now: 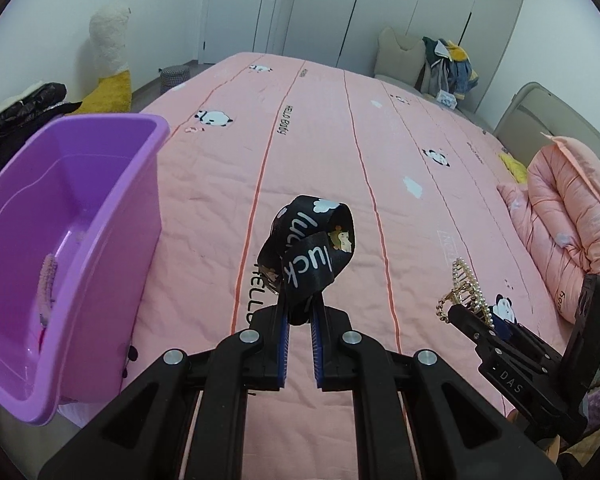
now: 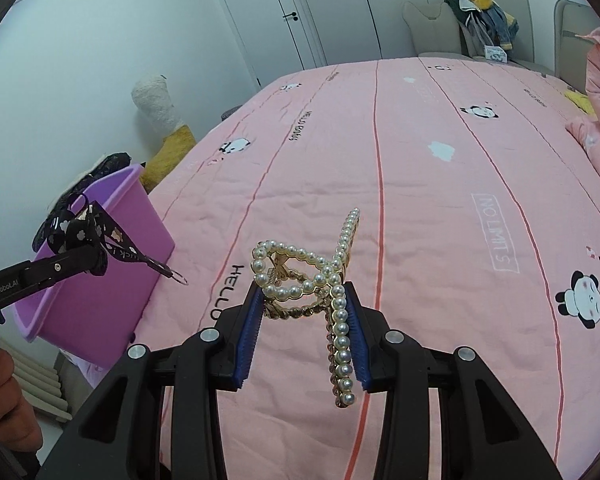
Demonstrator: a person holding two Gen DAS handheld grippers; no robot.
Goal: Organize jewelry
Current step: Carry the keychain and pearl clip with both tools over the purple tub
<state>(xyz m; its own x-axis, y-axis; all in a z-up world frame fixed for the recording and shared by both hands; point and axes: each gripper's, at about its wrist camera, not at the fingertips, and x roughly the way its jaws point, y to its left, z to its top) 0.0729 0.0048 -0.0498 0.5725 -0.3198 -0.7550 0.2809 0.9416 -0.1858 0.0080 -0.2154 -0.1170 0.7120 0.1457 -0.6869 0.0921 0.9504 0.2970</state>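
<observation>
Left gripper (image 1: 298, 312) nearly shut, jaws pinching black strap (image 1: 310, 248) with white lettering; strap bunches up above tips, metal ring (image 2: 179, 279) dangling off far end. Right gripper (image 2: 306, 332) half open, clamped on pearl clip (image 2: 320, 280); pads press clip's sides, one pearl arm hanging down past tips. Both held off pink bed (image 1: 340, 140). Purple bin (image 1: 72, 240) just left of left gripper, pink fuzzy thing (image 1: 46, 280) inside. Hand (image 2: 2, 396) grips left handle.
</observation>
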